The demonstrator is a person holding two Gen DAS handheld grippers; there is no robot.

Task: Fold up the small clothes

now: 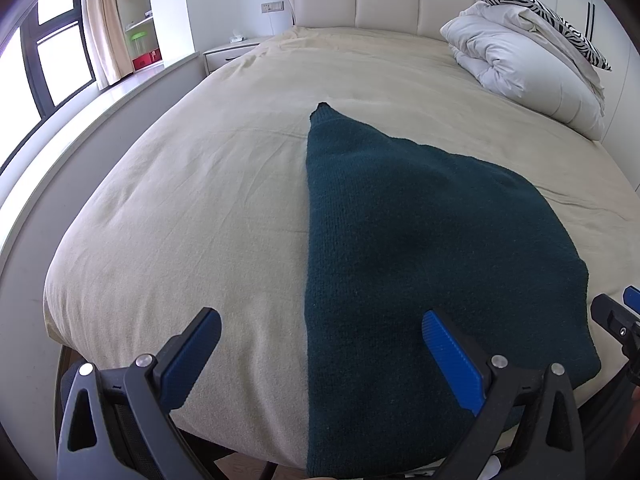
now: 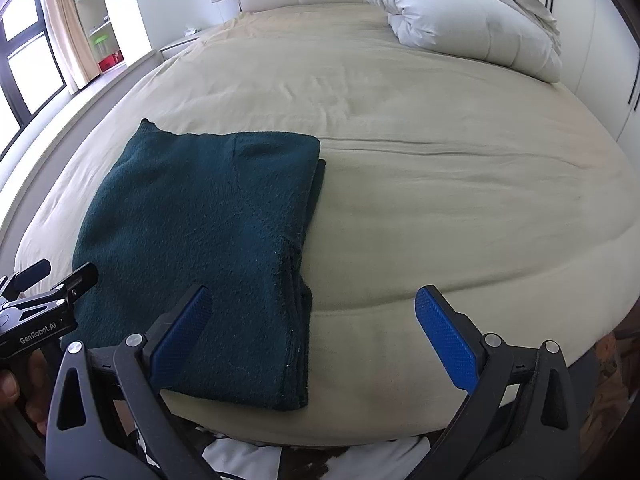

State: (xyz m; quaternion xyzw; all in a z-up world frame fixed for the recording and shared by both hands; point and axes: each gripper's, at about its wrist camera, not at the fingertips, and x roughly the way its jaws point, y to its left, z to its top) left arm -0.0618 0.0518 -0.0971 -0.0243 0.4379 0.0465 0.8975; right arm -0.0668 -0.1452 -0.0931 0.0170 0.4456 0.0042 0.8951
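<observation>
Window and shelves: at the upper left of both views I see a dark-framed window (image 1: 52, 60), a curtain (image 1: 100, 20) and white shelves (image 1: 136, 8); they have no part in the work.

Left gripper (image 1: 320, 360): in the left wrist view it sits at the bottom centre, its blue-padded fingers (image 1: 452, 360) spread wide and holding nothing. One finger is over the bare sheet, the other over the garment, so I judge it is placed across the left edge, ready to take it.

Sweater (image 2: 196, 240): the dark green knitted sweater lies flat on the near part of the bed, left of centre in the right wrist view. It is already folded to a rough rectangle, with layers stacked along its right edge. I think one more fold is left, or only some smoothing.

Right gripper (image 2: 312, 336): at the bottom centre of its own view, fingers also wide apart and empty, across the layered right edge.

Bed sheet (image 2: 440, 180): beige, wide and mostly bare, which gives room for folding.

Duvet (image 2: 460, 20): the white bundle is in the upper right, well apart from the sweater, with a zebra-pattern pillow (image 1: 540, 12) on it.
</observation>
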